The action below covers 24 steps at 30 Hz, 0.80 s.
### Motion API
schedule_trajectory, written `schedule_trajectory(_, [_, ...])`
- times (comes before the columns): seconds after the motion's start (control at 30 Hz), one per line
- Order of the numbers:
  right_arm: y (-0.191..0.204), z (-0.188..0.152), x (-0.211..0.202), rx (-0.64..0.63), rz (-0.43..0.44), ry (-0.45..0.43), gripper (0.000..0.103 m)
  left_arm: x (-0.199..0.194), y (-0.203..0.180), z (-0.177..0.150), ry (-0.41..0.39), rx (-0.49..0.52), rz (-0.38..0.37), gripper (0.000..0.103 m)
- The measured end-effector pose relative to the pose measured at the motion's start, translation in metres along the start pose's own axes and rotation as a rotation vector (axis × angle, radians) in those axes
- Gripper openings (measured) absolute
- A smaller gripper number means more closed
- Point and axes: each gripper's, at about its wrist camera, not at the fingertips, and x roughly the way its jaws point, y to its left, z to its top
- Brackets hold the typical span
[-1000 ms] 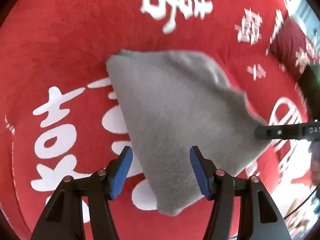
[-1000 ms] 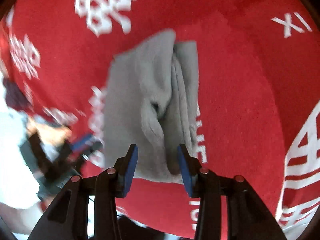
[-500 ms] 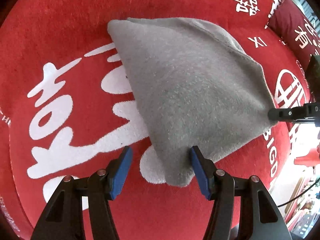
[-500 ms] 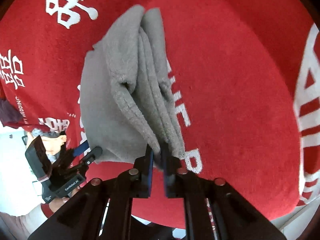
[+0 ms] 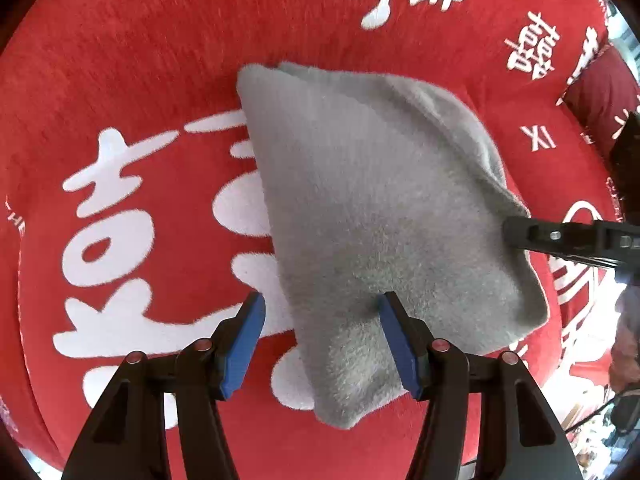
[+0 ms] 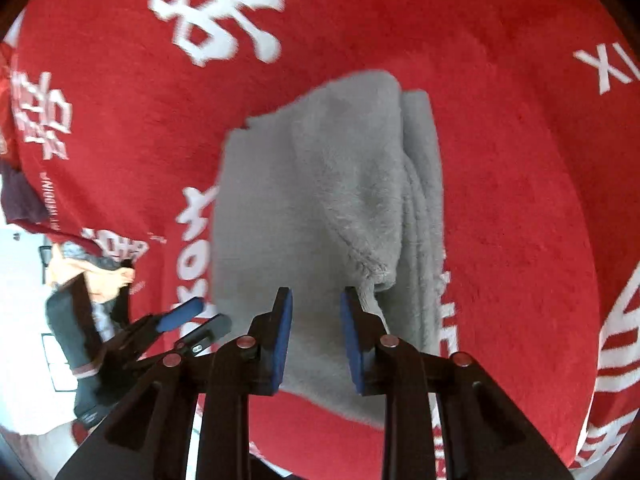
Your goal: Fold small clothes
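Observation:
A folded grey fleece cloth (image 5: 372,208) lies on a red blanket with white characters (image 5: 120,80). My left gripper (image 5: 320,320) is open, its blue pads straddling the cloth's near corner just above it. The right gripper's black finger (image 5: 560,236) shows at the cloth's right edge. In the right wrist view the cloth (image 6: 320,200) lies in stacked layers with a hemmed edge. My right gripper (image 6: 314,320) is open over the cloth's near edge. The left gripper (image 6: 188,320) shows at lower left, held by a hand.
A dark red cushion (image 5: 600,92) lies at the far right of the blanket. The blanket's edge and a bright floor show at lower left in the right wrist view (image 6: 24,320). A dark maroon item (image 6: 20,200) sits at the left edge.
My right gripper was shut on the cloth's edge half a second ago and has now opened. My left gripper stayed open and moved slightly closer over the cloth's corner.

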Motion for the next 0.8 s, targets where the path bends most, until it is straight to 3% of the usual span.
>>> schedule_trajectory(0.1, [-0.024,-0.006,0.003,0.100,0.054,-0.013,0.017,0.009,0.000,-0.006,0.029,-0.019,-0.010,0.061])
schedule_trajectory(0.2, [-0.029,-0.011,-0.008,0.127,0.063,-0.035,0.017,0.011,0.001,-0.010,0.040,-0.018,-0.013,0.061])
schedule_trajectory(0.33, [-0.022,-0.015,-0.026,0.064,-0.010,-0.047,0.030,0.008,0.001,-0.011,0.046,-0.007,-0.009,0.061])
schedule_trajectory(0.47, [-0.027,-0.015,-0.040,0.059,-0.006,-0.058,0.042,0.003,-0.002,-0.009,0.042,0.011,-0.005,0.061])
schedule_trajectory(0.73, [-0.041,-0.023,-0.048,0.113,-0.017,-0.049,0.043,0.002,-0.007,0.000,0.036,-0.010,0.009,0.061])
schedule_trajectory(0.8, [-0.041,-0.024,-0.047,0.121,-0.016,-0.050,0.045,0.003,-0.005,0.001,0.037,-0.023,0.012,0.087])
